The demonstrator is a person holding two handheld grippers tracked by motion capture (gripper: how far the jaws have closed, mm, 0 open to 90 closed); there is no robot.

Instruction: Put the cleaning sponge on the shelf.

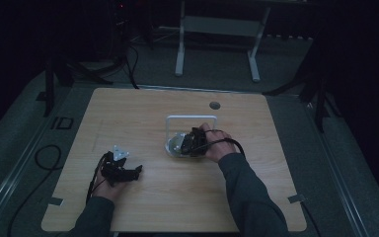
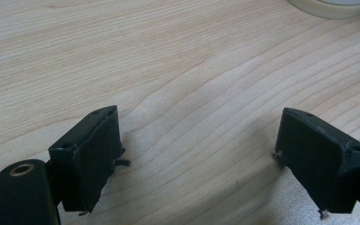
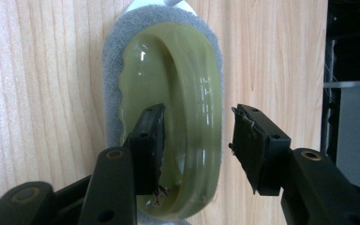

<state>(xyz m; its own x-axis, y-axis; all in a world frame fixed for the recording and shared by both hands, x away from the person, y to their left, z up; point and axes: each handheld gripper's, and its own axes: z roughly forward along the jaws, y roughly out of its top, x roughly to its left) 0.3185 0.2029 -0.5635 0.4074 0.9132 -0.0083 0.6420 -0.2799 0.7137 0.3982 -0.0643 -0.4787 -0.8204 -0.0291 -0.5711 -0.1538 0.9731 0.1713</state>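
A translucent olive-green bowl (image 3: 168, 70) lies on a grey felt pad (image 3: 112, 51) on the wooden table (image 1: 143, 113), under a white wire frame (image 1: 191, 118). My right gripper (image 3: 199, 145) is at the bowl (image 1: 176, 144), with one jaw inside it and the other outside. The bowl's wall stands between the pads, which are apart from it, so the gripper is open. My left gripper (image 1: 135, 172) rests low at the table's front left. Its jaws (image 2: 199, 154) stand wide open over bare wood, with nothing between them.
A pale round rim (image 2: 333, 7) shows at the top right of the left gripper view. A round cable hole (image 1: 214, 105) sits near the table's far edge. Cables (image 1: 47, 158) loop on the floor at left. A white stand (image 1: 217, 29) is beyond the table.
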